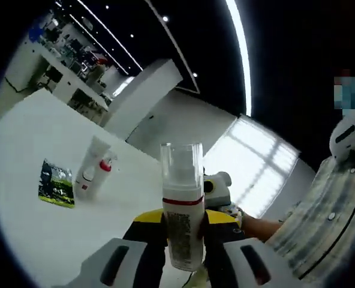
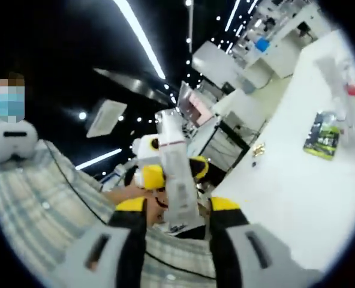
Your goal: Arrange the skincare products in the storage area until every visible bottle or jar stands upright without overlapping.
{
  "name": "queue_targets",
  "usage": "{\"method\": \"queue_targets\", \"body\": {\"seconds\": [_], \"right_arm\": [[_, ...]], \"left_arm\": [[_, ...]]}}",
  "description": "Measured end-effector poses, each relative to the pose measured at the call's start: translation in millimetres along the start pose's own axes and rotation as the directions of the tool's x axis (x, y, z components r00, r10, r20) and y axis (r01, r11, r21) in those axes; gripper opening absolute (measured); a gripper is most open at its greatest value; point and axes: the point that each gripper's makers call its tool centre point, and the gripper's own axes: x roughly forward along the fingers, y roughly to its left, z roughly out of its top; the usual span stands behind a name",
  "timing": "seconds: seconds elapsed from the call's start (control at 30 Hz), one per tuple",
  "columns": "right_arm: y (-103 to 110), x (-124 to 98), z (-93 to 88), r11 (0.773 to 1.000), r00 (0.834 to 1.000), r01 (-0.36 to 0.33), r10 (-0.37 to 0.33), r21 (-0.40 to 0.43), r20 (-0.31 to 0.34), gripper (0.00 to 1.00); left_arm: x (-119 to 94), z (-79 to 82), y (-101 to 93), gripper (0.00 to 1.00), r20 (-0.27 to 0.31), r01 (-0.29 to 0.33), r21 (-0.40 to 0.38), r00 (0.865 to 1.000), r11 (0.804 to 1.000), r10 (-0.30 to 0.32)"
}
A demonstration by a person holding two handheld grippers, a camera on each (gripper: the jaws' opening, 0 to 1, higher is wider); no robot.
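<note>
Both my left gripper (image 1: 183, 240) and right gripper (image 2: 176, 219) have fingers clenched on one pump bottle (image 1: 181, 210), held aloft between them. Next, I judge, it must be stood upright beyond the fingertips on the white worktop (image 1: 39, 228), beside the tubes (image 1: 92, 171) and green sachet (image 1: 56, 183); behind, a dark-ceilinged, strip-lit lab.

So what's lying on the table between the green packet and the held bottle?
Nothing: in the left gripper view, bare white table separates the green packet from the held bottle.
</note>
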Motion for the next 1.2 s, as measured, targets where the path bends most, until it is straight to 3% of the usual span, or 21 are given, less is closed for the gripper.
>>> {"method": "queue_targets", "body": {"seconds": [0.17, 0.3, 0.4, 0.47, 0.5, 0.57, 0.63, 0.7, 0.8, 0.87, 0.97, 1.2], "right_arm": [[-6.5, -7.3, 6.2, 0.994, 0.998, 0.066, -0.065, -0.083, 0.008, 0.41], [-7.9, -13.8, 25.0, 0.98, 0.99, 0.127, -0.117, -0.156, 0.075, 0.42], [-3.6, -10.3, 34.2, 0.949, 0.984, 0.172, -0.153, -0.265, 0.091, 0.42], [-1.6, -6.5, 34.0, 0.938, 0.983, 0.18, -0.163, -0.296, 0.081, 0.42], [-1.3, -2.0, 33.9, 0.916, 0.98, 0.2, -0.189, -0.349, 0.067, 0.42], [-1.1, 1.7, 33.7, 0.896, 0.977, 0.213, -0.207, -0.389, 0.058, 0.4], [1.8, 6.8, 36.7, 0.896, 0.975, 0.219, -0.209, -0.385, 0.07, 0.36], [-0.6, 6.7, 40.1, 0.879, 0.969, 0.247, -0.233, -0.409, 0.086, 0.31], [-2.0, 7.1, 40.1, 0.888, 0.969, 0.248, -0.234, -0.386, 0.085, 0.31], [-7.2, 4.7, 41.5, 0.877, 0.958, 0.285, -0.27, -0.387, 0.094, 0.29], [-11.6, 2.1, 40.6, 0.868, 0.951, 0.306, -0.295, -0.391, 0.091, 0.23], [-11.2, 3.3, 45.9, 0.871, 0.951, 0.308, -0.285, -0.383, 0.117, 0.21]], "left_arm": [[1.3, -3.6, 5.9, 0.23, -0.032, -0.043, 0.087, 0.998, 0.995, 0.046], [3.5, -8.3, 9.3, 0.23, -0.061, -0.07, 0.162, 0.995, 0.984, 0.081], [6.3, -11.1, 8.0, 0.23, -0.074, -0.08, 0.191, 0.993, 0.978, 0.095], [8.1, -11.5, 8.4, 0.23, -0.074, -0.091, 0.211, 0.991, 0.973, 0.109], [10.5, -12.0, 8.5, 0.23, -0.078, -0.099, 0.226, 0.99, 0.969, 0.12], [12.7, -12.4, 9.6, 0.23, -0.079, -0.111, 0.244, 0.988, 0.963, 0.134], [14.2, -13.6, 11.9, 0.23, -0.086, -0.128, 0.264, 0.984, 0.956, 0.156], [15.5, -13.2, 11.8, 0.23, -0.082, -0.137, 0.284, 0.983, 0.949, 0.167], [16.5, -13.5, 11.5, 0.23, -0.085, -0.151, 0.324, 0.979, 0.934, 0.188], [17.9, -14.0, 10.6, 0.23, -0.087, -0.156, 0.346, 0.976, 0.925, 0.197], [20.1, -15.2, 9.9, 0.23, -0.09, -0.156, 0.354, 0.976, 0.922, 0.199], [23.4, -13.0, 10.1, 0.23, -0.08, -0.167, 0.376, 0.974, 0.911, 0.212]]}}
